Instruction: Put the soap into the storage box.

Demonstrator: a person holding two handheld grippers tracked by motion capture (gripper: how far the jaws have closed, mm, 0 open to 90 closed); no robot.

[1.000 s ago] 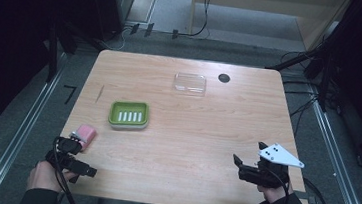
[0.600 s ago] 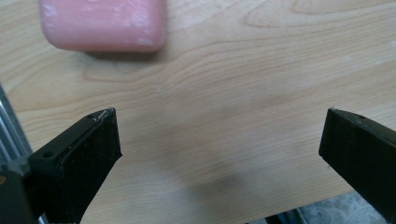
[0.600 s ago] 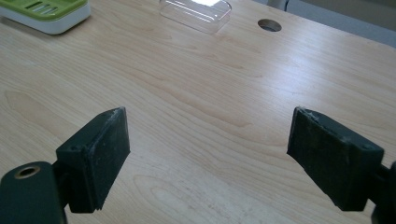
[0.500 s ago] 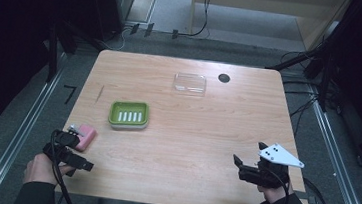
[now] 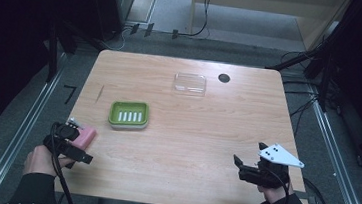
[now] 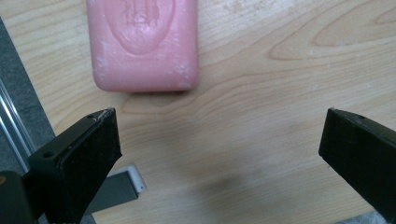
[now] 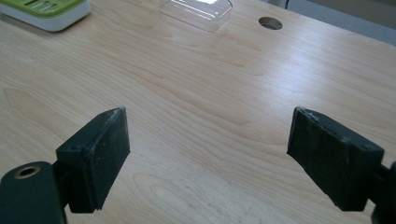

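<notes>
A pink bar of soap (image 5: 87,134) lies near the table's front left edge. My left gripper (image 5: 76,145) hovers just over it, open. In the left gripper view the soap (image 6: 142,42) sits beyond the jaws and toward the left one, with bare wood inside the left gripper (image 6: 219,135). A green soap dish (image 5: 128,114) with a slotted white insert stands a little further in. My right gripper (image 5: 238,169) rests open at the front right, nothing between its jaws (image 7: 208,140).
A clear plastic lid (image 5: 190,83) lies at the back centre, next to a round cable hole (image 5: 224,78). The right gripper view shows the dish (image 7: 46,11), lid (image 7: 196,10) and hole (image 7: 271,22) far ahead. The table's left edge and a metal rail (image 5: 20,136) are close to my left hand.
My left gripper has moved forward, away from the person, and now sits beside the soap. The right gripper has stayed put.
</notes>
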